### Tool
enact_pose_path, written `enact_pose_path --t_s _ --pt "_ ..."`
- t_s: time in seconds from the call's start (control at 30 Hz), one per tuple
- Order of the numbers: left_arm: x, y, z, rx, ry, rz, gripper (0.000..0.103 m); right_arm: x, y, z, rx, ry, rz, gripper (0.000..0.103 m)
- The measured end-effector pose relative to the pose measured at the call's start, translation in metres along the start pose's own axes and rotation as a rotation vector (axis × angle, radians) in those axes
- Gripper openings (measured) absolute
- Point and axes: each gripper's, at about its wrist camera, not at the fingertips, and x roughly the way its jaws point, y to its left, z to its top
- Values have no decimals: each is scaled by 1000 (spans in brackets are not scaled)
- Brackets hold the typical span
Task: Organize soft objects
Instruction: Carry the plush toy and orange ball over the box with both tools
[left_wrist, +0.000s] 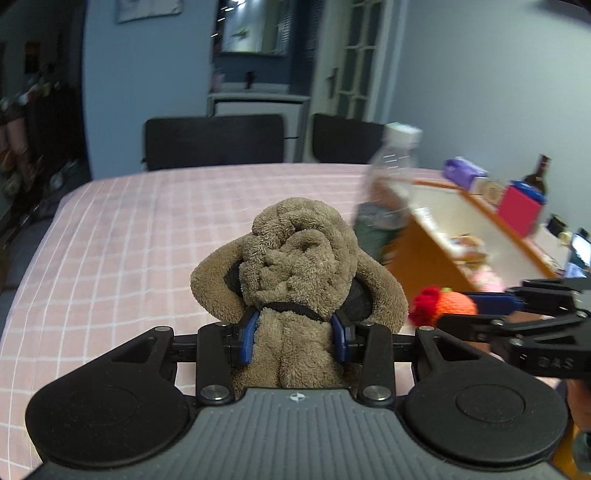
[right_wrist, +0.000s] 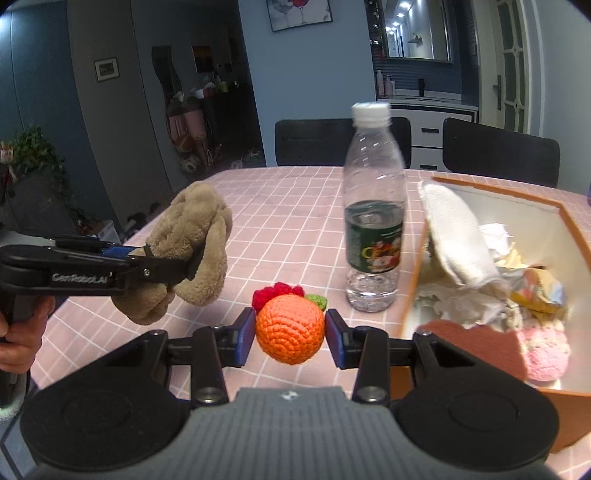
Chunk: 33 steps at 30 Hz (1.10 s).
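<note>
My left gripper (left_wrist: 295, 332) is shut on a brown plush toy (left_wrist: 295, 266) and holds it above the pink checked tablecloth (left_wrist: 129, 229); the toy also shows at the left of the right wrist view (right_wrist: 192, 251). My right gripper (right_wrist: 290, 332) is shut on an orange crocheted ball (right_wrist: 290, 326) with red and green trim, held above the cloth just left of an orange box (right_wrist: 569, 406). The ball also shows in the left wrist view (left_wrist: 450, 304). The box holds a white cloth (right_wrist: 454, 236), crumpled soft items and a pink crocheted piece (right_wrist: 545, 354).
A clear water bottle (right_wrist: 373, 206) with a green label stands on the table just left of the box. Two black chairs (right_wrist: 498, 151) stand behind the table. A purple pack (left_wrist: 463, 171), a pink box (left_wrist: 521, 208) and a dark bottle (left_wrist: 537, 179) lie beyond the orange box.
</note>
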Motion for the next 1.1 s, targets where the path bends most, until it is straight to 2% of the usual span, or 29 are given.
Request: enact_pose_path --t_s 0.2,0.37,0.7,0.83,0.97,1.1 --pt "-11 -47 13 72 -32 -87 45 -36 -28 6 10 -12 -22 41" --pt "-13 -86 26 140 -69 -146 45 -60 -53 11 5 -17 -81 41" --pt "18 -159 61 268 -81 -217 45 -92 -111 34 -3 41 -175 41" --pt "50 -180 80 289 -5 -245 45 -85 -135 52 9 108 -170 41" --pt "88 -192 89 306 118 -238 45 -62 -151 58 -23 228 -175 41" --pt "118 -198 85 324 253 -243 45 -36 -164 52 -51 365 -153 41"
